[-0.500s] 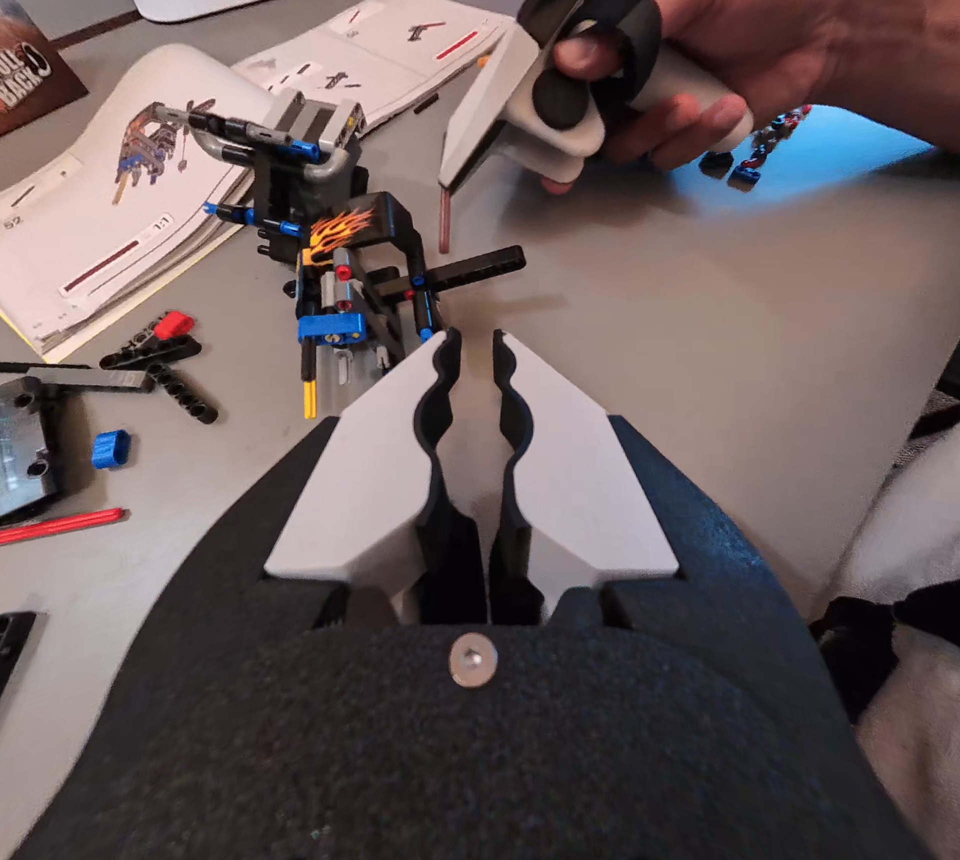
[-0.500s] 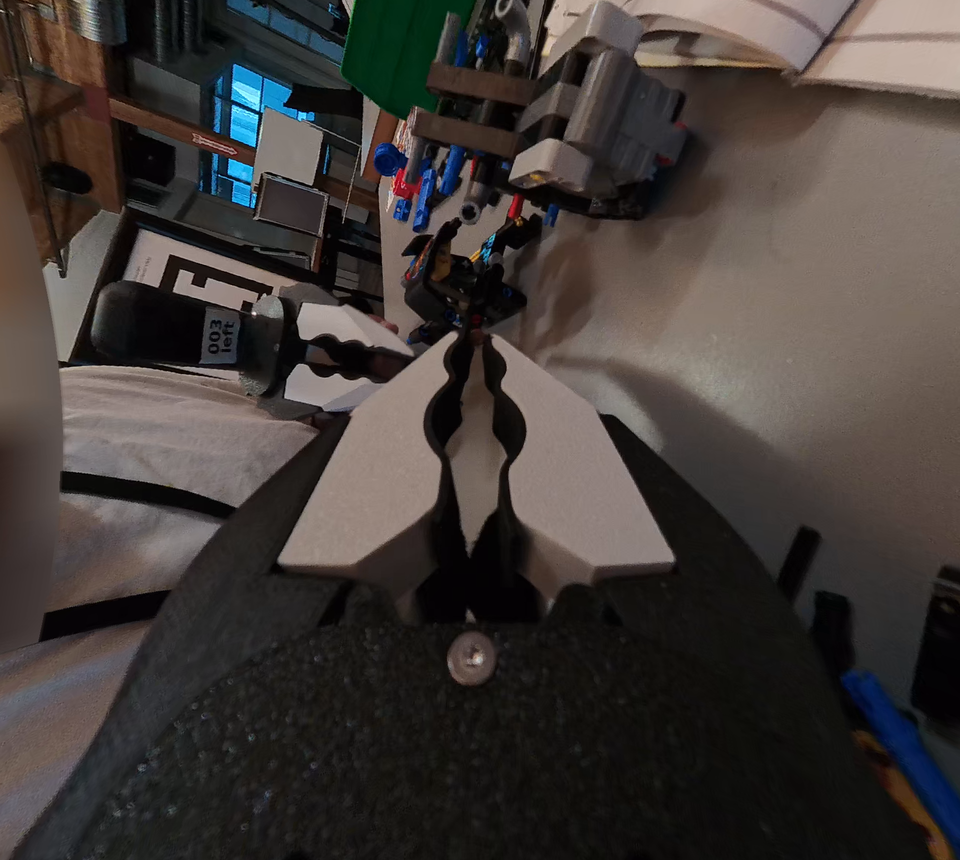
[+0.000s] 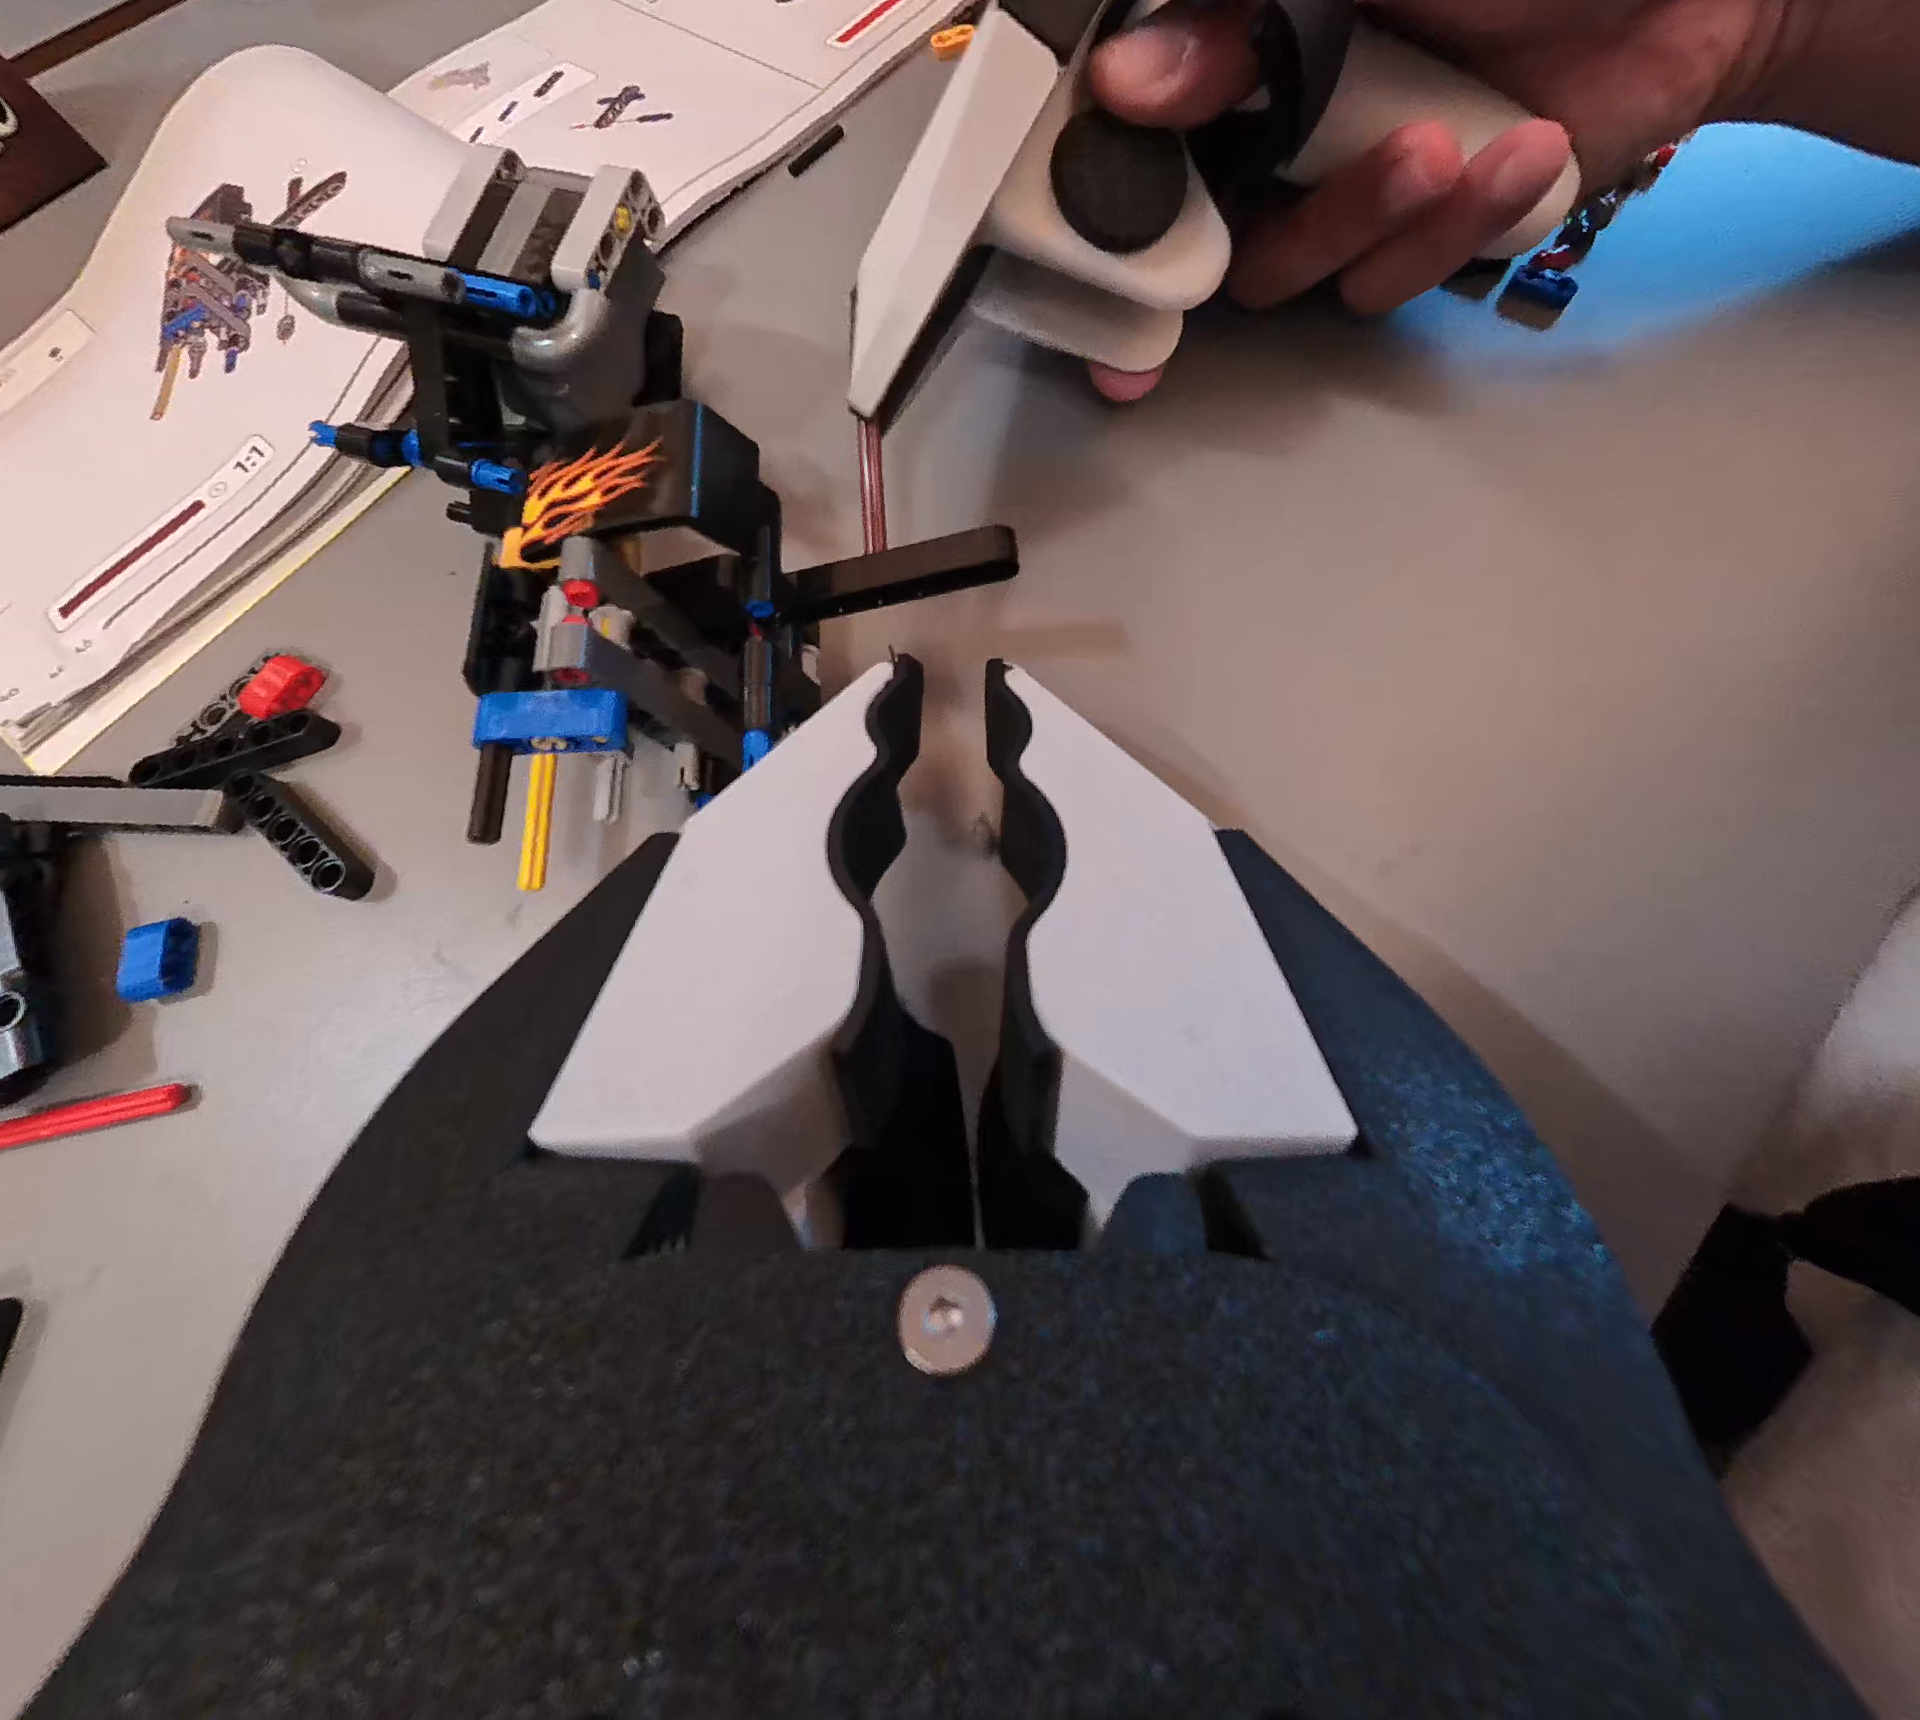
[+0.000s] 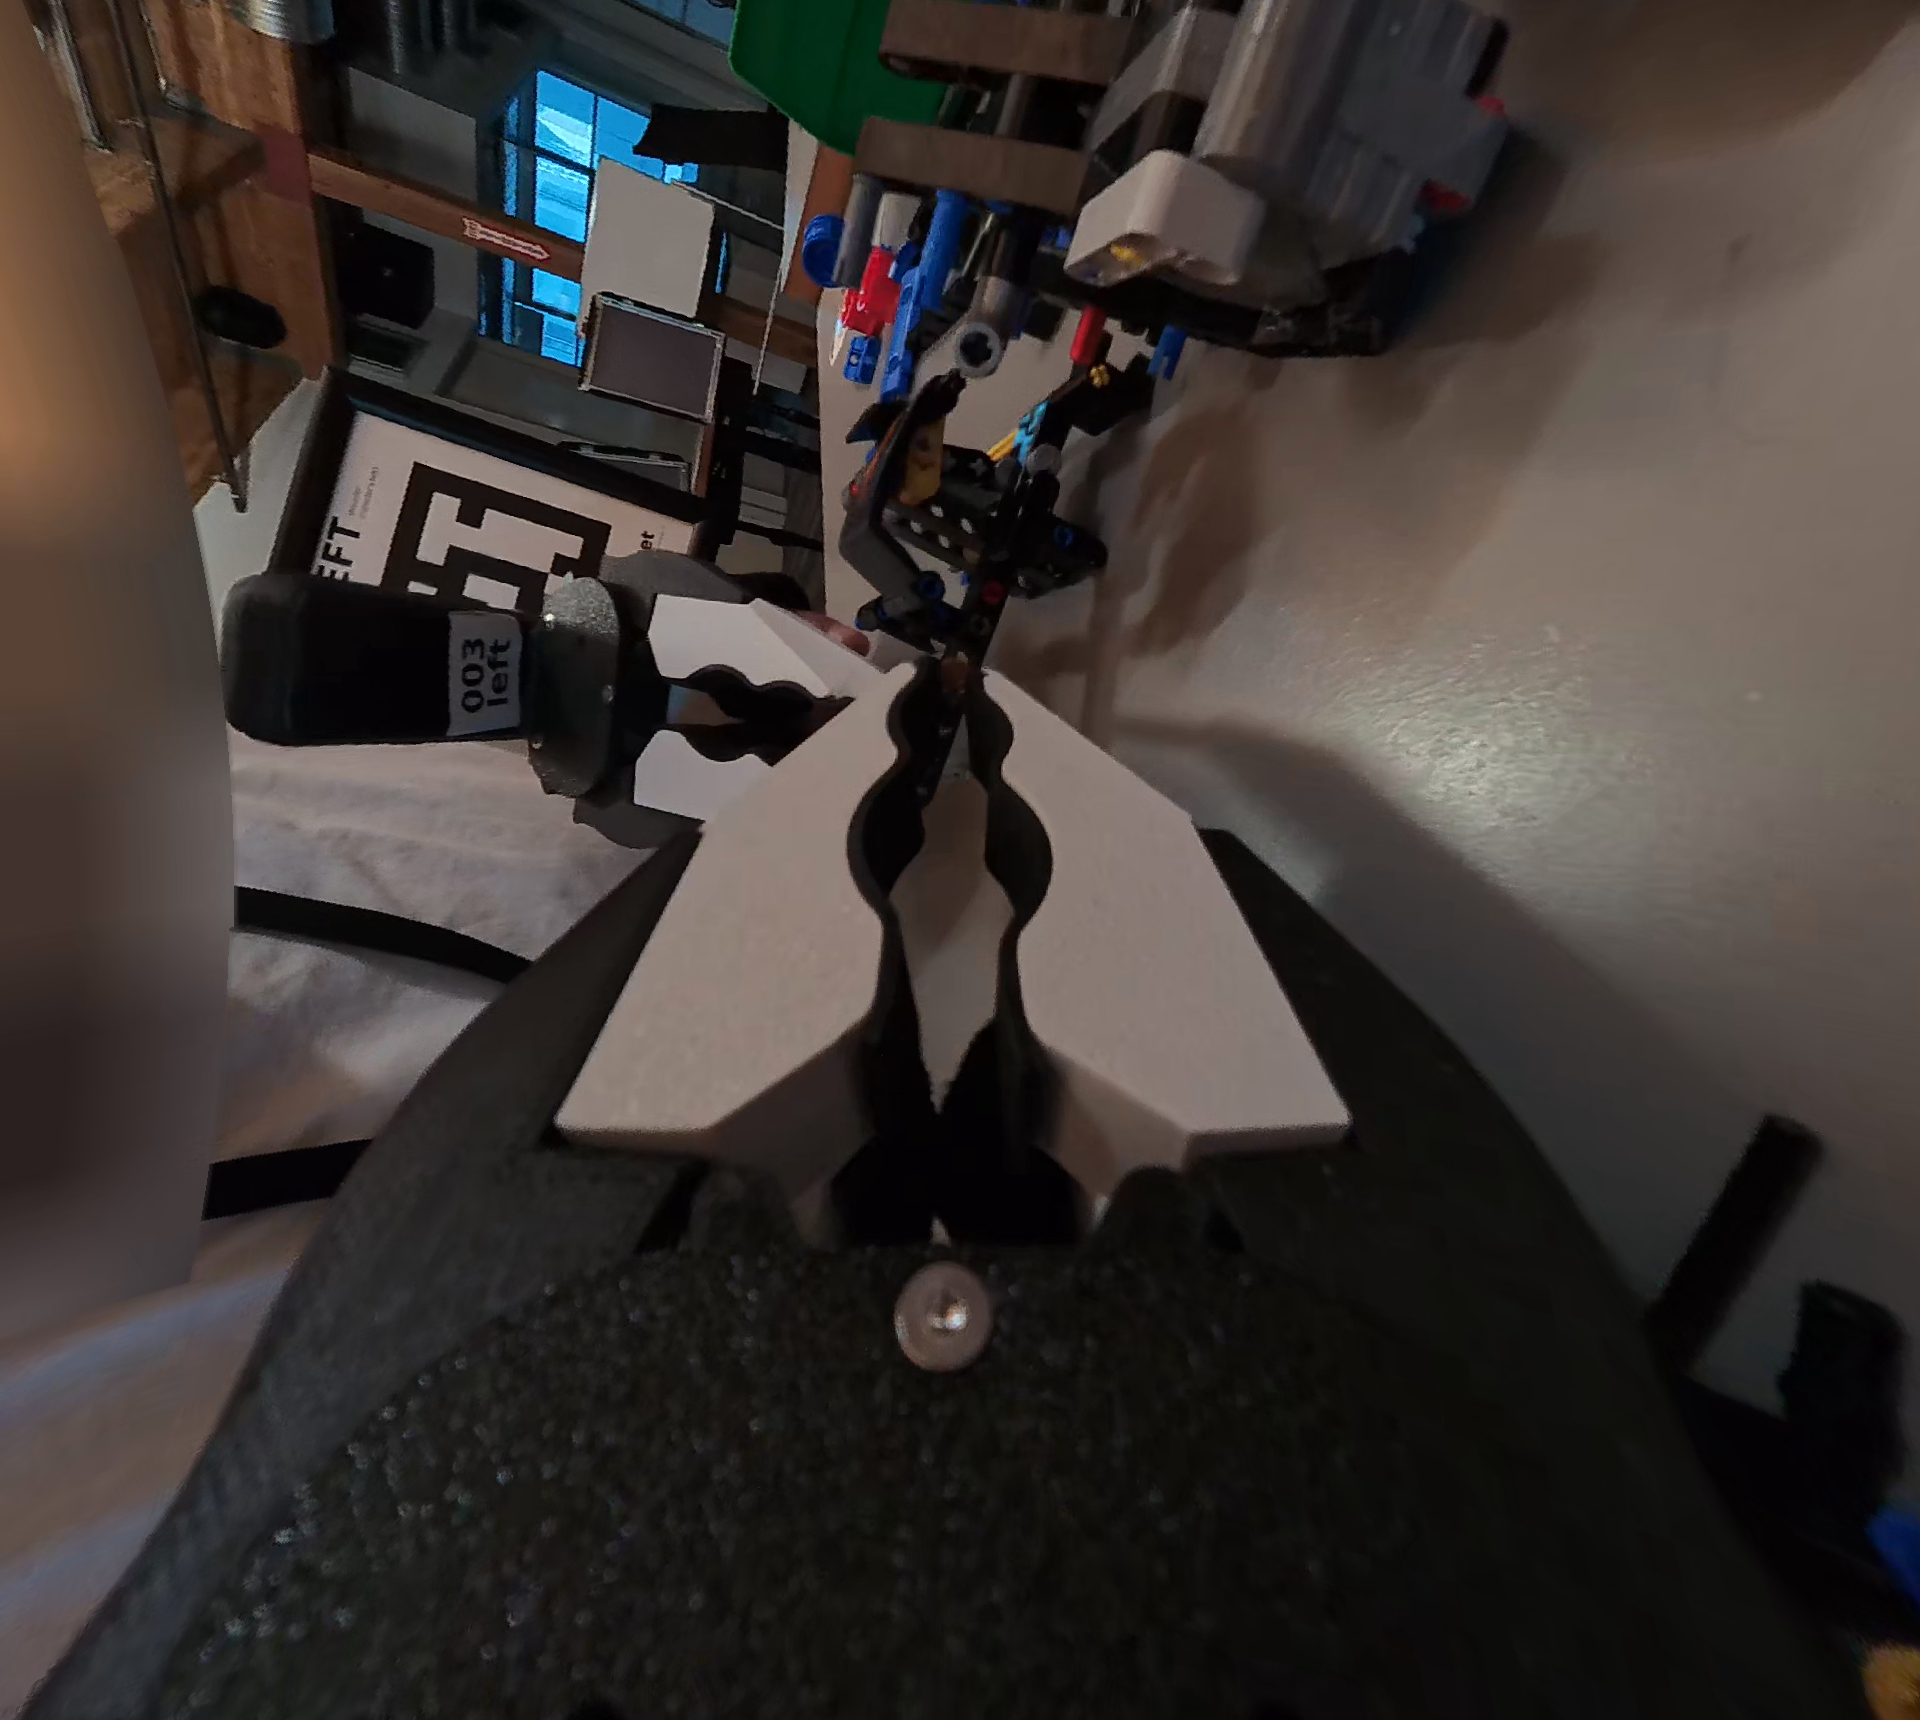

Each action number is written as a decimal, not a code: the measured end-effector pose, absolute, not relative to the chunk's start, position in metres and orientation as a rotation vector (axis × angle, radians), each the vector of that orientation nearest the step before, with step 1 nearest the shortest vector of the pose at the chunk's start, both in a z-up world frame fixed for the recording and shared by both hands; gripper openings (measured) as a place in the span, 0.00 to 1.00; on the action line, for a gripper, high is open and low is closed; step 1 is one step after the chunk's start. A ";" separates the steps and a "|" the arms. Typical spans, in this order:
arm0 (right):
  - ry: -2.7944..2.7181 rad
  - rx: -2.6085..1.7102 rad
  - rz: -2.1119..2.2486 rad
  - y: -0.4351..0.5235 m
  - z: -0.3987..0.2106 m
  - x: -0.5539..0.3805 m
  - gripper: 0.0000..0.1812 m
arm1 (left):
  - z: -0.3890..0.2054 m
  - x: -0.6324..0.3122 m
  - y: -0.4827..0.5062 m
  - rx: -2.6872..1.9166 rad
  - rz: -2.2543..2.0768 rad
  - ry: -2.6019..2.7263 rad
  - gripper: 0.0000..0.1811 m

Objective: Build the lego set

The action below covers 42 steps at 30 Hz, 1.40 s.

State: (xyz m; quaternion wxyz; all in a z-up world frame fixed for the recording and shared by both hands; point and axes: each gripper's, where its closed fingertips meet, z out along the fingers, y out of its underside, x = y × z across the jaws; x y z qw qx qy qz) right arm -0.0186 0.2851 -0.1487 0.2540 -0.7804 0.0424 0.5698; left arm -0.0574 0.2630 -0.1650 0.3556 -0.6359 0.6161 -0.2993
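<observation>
Nearest: left tongs (image 3: 943,668), parted narrowly, empty, just right of the half-built lego model (image 3: 623,486) on the table (image 3: 1351,735). Brought closer to the model than half a second ago.

Beyond: black beam (image 3: 904,574) projecting right from the model.

Just behind the beam: right tongs (image 3: 868,413), clamped on a dark red axle (image 3: 873,486). Lowered since then, with the axle tip now at the beam. Insertion judged imminent; align with a beam hole before pressing.

Farthest, behind the model: open instruction booklet (image 3: 260,143).
</observation>
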 end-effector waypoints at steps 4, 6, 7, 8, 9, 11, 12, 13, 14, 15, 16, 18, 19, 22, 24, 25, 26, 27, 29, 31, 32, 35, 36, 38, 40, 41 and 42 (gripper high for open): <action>0.109 -2.116 1.550 0.285 -0.147 -0.021 0.01 | -0.166 -0.059 0.266 -1.649 -0.770 1.590 0.06; 0.108 -2.107 1.553 0.286 -0.144 -0.023 0.02 | -0.166 -0.060 0.268 -1.653 -0.755 1.584 0.06; 0.108 -2.104 1.549 0.286 -0.144 -0.024 0.02 | -0.166 -0.061 0.270 -1.654 -0.749 1.582 0.06; 0.108 -2.102 1.549 0.286 -0.144 -0.025 0.02 | -0.167 -0.061 0.271 -1.656 -0.743 1.580 0.06; 0.113 -2.096 1.551 0.287 -0.143 -0.027 0.02 | -0.167 -0.063 0.273 -1.662 -0.733 1.576 0.06; 0.114 -2.093 1.556 0.287 -0.143 -0.031 0.01 | -0.167 -0.066 0.275 -1.668 -0.730 1.569 0.06; 0.116 -2.091 1.557 0.287 -0.144 -0.032 0.01 | -0.167 -0.067 0.275 -1.670 -0.735 1.564 0.06; 0.120 -2.089 1.562 0.287 -0.144 -0.034 0.01 | -0.167 -0.068 0.276 -1.675 -0.738 1.560 0.06; 0.123 -2.086 1.565 0.287 -0.144 -0.035 0.02 | -0.167 -0.069 0.277 -1.681 -0.740 1.557 0.06; 0.124 -2.087 1.565 0.287 -0.145 -0.035 0.01 | -0.167 -0.069 0.278 -1.687 -0.742 1.554 0.06; 0.128 -2.089 1.562 0.288 -0.146 -0.036 0.02 | -0.167 -0.069 0.279 -1.692 -0.744 1.553 0.06; 0.137 -2.092 1.558 0.288 -0.148 -0.037 0.02 | -0.169 -0.070 0.280 -1.703 -0.748 1.553 0.06; 0.134 -2.091 1.556 0.288 -0.148 -0.038 0.01 | -0.169 -0.070 0.280 -1.708 -0.753 1.555 0.06; 0.137 -2.078 1.563 0.288 -0.146 -0.041 0.02 | -0.169 -0.070 0.281 -1.719 -0.764 1.552 0.06; 0.139 -2.075 1.565 0.288 -0.146 -0.043 0.01 | -0.170 -0.070 0.281 -1.724 -0.772 1.558 0.06; 0.135 -2.077 1.564 0.288 -0.146 -0.044 0.02 | -0.170 -0.069 0.280 -1.724 -0.775 1.564 0.06; 0.136 -2.074 1.563 0.288 -0.146 -0.044 0.02 | -0.170 -0.069 0.280 -1.723 -0.776 1.566 0.06; 0.140 -2.069 1.565 0.288 -0.145 -0.044 0.02 | -0.170 -0.069 0.279 -1.721 -0.779 1.566 0.05; 0.144 -2.065 1.570 0.288 -0.145 -0.045 0.01 | -0.170 -0.068 0.279 -1.723 -0.786 1.568 0.05; 0.153 -2.055 1.565 0.289 -0.144 -0.045 0.02 | -0.170 -0.067 0.278 -1.727 -0.799 1.566 0.05; 0.160 -2.050 1.566 0.289 -0.143 -0.045 0.02 | -0.169 -0.066 0.278 -1.729 -0.809 1.563 0.04; 0.183 -2.030 1.574 0.289 -0.142 -0.043 0.02 | -0.167 -0.064 0.277 -1.735 -0.843 1.552 0.04; 0.191 -2.023 1.573 0.289 -0.141 -0.043 0.02 | -0.167 -0.063 0.277 -1.737 -0.851 1.547 0.04; 0.206 -2.012 1.573 0.290 -0.140 -0.042 0.02 | -0.167 -0.062 0.278 -1.743 -0.854 1.543 0.04; 0.210 -2.017 1.574 0.289 -0.141 -0.042 0.01 | -0.167 -0.062 0.278 -1.744 -0.853 1.542 0.04; 0.217 -2.018 1.582 0.289 -0.142 -0.042 0.01 | -0.167 -0.062 0.278 -1.743 -0.854 1.543 0.04; 0.233 -2.015 1.598 0.289 -0.142 -0.042 0.01 | -0.167 -0.062 0.277 -1.742 -0.857 1.544 0.04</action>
